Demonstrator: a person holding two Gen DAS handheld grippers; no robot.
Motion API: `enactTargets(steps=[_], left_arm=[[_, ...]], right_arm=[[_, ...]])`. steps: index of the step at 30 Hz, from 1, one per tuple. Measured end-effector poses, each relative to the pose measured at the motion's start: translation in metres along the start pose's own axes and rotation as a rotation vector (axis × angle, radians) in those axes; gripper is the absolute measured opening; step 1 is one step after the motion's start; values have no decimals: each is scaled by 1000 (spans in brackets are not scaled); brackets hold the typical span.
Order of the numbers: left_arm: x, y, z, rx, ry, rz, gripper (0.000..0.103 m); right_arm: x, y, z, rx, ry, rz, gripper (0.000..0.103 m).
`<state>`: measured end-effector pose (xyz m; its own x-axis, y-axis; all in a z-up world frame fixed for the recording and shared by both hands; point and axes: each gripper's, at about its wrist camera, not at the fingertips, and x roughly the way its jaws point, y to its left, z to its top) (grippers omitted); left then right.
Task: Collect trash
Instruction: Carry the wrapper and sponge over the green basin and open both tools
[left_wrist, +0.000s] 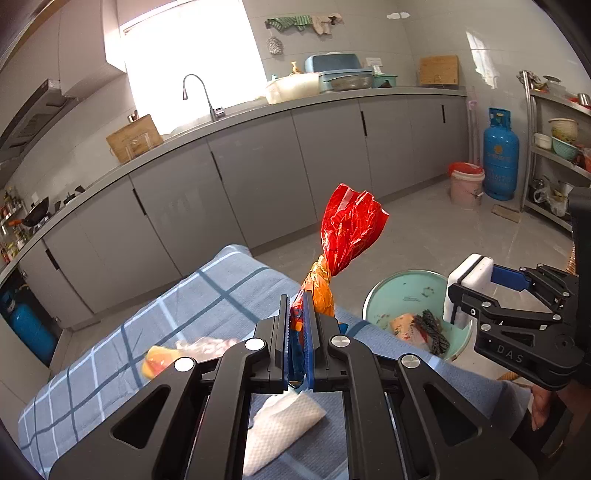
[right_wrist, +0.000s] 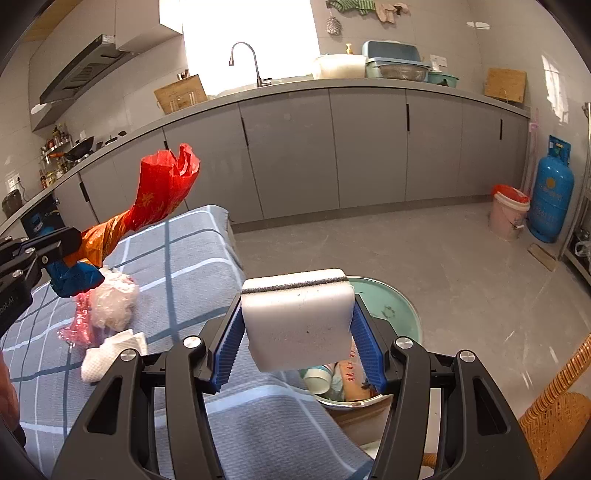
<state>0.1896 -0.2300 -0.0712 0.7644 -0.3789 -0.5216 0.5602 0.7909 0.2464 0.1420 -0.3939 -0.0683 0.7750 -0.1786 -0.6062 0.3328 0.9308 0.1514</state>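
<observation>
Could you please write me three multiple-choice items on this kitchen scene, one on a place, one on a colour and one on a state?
1. Where is the green bin?
A. on the counter
B. on the floor beside the checked cloth
C. under the sink

2. What colour is the upper end of the wrapper in the left gripper?
A. red
B. green
C. white

3. What is the right gripper doing?
A. standing open and empty
B. holding a cup
C. holding a white sponge

Answers: 1 B, it sits low by the cloth's edge. 2 A, the bunched top is red. 3 C, the sponge sits clamped between the blue pads.
</observation>
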Motion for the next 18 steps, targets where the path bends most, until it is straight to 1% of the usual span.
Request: enactTargets(steps=[13,18], left_arm=[[36,-38,20,19,-9,-62,8],[50,-53,25,24,2,-90,8]], right_arm=[[25,-39,10,18,10,-73,57],[38,-51,12,19,19,-83,57]])
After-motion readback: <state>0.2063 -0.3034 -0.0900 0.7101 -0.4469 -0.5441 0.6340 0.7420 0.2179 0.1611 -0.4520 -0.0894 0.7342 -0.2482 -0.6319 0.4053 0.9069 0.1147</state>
